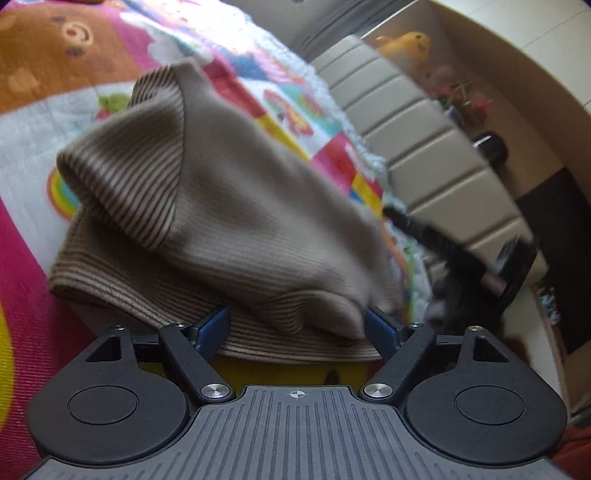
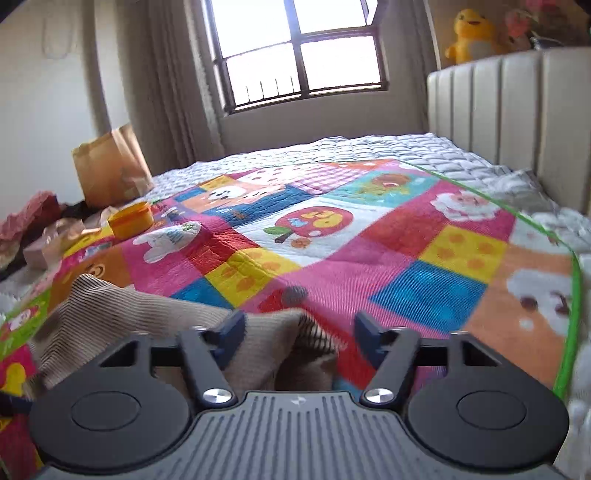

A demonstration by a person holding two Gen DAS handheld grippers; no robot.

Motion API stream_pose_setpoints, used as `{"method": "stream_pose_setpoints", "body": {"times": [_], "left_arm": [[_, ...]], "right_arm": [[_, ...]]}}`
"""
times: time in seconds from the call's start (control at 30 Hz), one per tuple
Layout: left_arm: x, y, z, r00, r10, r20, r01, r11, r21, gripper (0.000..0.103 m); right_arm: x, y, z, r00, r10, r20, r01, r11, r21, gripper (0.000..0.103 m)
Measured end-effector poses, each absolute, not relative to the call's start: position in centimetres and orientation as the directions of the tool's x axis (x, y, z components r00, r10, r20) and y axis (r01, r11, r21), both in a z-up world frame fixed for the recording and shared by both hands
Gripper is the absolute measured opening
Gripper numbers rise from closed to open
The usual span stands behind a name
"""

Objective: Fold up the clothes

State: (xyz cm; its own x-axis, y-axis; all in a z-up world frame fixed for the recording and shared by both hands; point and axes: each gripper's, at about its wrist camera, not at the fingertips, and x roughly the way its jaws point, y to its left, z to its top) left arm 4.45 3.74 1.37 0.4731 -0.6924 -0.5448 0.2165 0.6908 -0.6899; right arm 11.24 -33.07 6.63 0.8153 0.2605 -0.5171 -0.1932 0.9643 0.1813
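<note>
A beige ribbed knit garment lies bunched in folded layers on the colourful patchwork quilt. My left gripper is open, its blue fingertips spread on either side of the garment's near edge, gripping nothing. The other gripper shows blurred to the right of the garment. In the right wrist view the garment lies at the lower left, with a corner between the jaws of my right gripper, which is open. The quilt spreads ahead.
A padded cream headboard runs along the right. A yellow duck plush sits on the shelf above. An orange lidded tub, a brown paper bag and piled clothes lie at the far left. A window is ahead.
</note>
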Motion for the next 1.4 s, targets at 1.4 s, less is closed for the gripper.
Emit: {"method": "stream_pose_setpoints", "body": {"times": [1.4], "left_arm": [[9.4, 4.9, 4.0, 0.701, -0.281, -0.656, 0.211, 0.96, -0.185, 0.094]], "right_arm": [[17.8, -20.1, 1.8, 0.667, 0.406, -0.625, -0.403, 0.902, 0.155, 0.046]]}}
